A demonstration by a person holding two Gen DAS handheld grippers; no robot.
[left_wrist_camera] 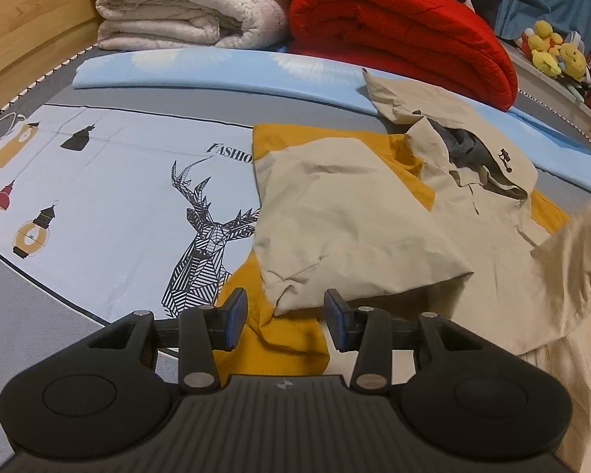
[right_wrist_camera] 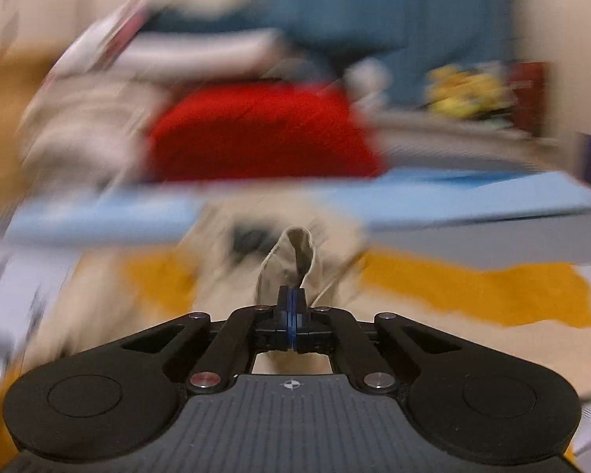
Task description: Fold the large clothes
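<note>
Bed with pale blue deer-print sheet [left_wrist_camera: 118, 181]; we count one beige-and-mustard cotton jacket [left_wrist_camera: 358, 213] spread at its middle. Behind: one red folded blanket [left_wrist_camera: 398, 27], one cream quilt [left_wrist_camera: 177, 12]. Left gripper [left_wrist_camera: 283, 315] fingers spread, empty, above jacket edge. Right gripper [right_wrist_camera: 291, 307] pinching beige jacket fold.

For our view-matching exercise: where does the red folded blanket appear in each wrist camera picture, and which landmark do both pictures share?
Left wrist view: the red folded blanket sits at top, right of centre, behind the beige and mustard jacket.
Right wrist view: the blanket, blurred, sits just left of centre in the upper half, above the beige cloth.
Shared landmark: the yellow plush toys, to the blanket's right in both.
</note>
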